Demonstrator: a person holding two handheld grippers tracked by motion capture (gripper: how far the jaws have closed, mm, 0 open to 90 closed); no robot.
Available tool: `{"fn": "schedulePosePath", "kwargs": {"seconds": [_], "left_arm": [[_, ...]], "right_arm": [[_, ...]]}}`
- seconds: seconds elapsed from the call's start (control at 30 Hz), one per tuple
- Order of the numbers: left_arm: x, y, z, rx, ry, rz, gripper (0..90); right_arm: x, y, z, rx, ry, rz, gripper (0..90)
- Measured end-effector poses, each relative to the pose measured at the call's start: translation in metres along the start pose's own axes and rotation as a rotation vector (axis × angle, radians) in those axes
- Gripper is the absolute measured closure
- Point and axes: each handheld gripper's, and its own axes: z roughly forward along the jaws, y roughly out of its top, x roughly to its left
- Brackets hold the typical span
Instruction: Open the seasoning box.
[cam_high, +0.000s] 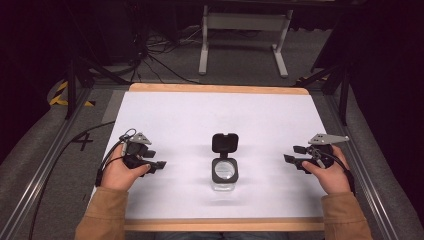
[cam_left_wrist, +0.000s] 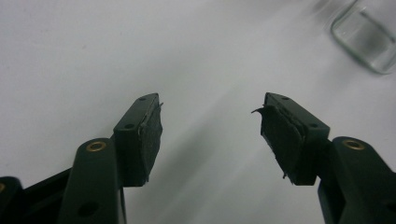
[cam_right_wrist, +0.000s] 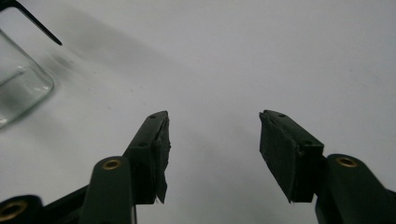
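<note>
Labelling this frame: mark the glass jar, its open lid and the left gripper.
glass jar (cam_high: 225, 171), high view, round mouth.
open lid (cam_high: 225, 142), high view, middle of the black flap.
left gripper (cam_left_wrist: 210, 114), left gripper view, between the open jaws.

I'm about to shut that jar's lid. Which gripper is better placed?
Roughly even: the jar sits midway between them, both open and empty. Left gripper looks marginally closer than the right gripper, so I'd lean left.
</note>
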Motion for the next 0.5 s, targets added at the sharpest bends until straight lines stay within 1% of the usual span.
{"fn": "schedulePosePath", "kwargs": {"seconds": [0.03,0.07,0.17,0.27,0.37,0.4,0.43,0.5], "left_arm": [[0.002,-0.001,0.002,0.003,0.001,0.009,37.3],[0.002,-0.001,0.003,0.01,0.0,0.002,36.8],[0.002,-0.003,0.009,0.026,0.005,0.017,35.7],[0.002,-0.003,0.014,0.049,-0.007,0.028,33.3],[0.0,-0.004,0.018,0.068,-0.006,0.046,30.9],[0.0,-0.004,0.019,0.081,-0.011,0.052,29.7],[-0.001,-0.004,0.02,0.091,-0.016,0.055,29.3],[-0.002,-0.004,0.021,0.097,-0.027,0.061,28.7]], "right_arm": [[-0.001,-0.002,0.002,0.01,-0.002,0.003,42.9],[-0.002,-0.003,0.004,0.021,-0.009,0.005,42.9],[-0.005,-0.008,0.012,0.047,-0.012,0.005,42.9],[-0.006,-0.012,0.018,0.067,-0.009,0.007,42.9],[-0.007,-0.015,0.023,0.087,-0.004,0.017,42.9],[-0.008,-0.017,0.024,0.092,-0.005,0.011,42.9],[-0.008,-0.017,0.026,0.102,-0.004,0.019,42.6],[-0.008,-0.019,0.028,0.124,-0.004,0.006,42.3]]}}
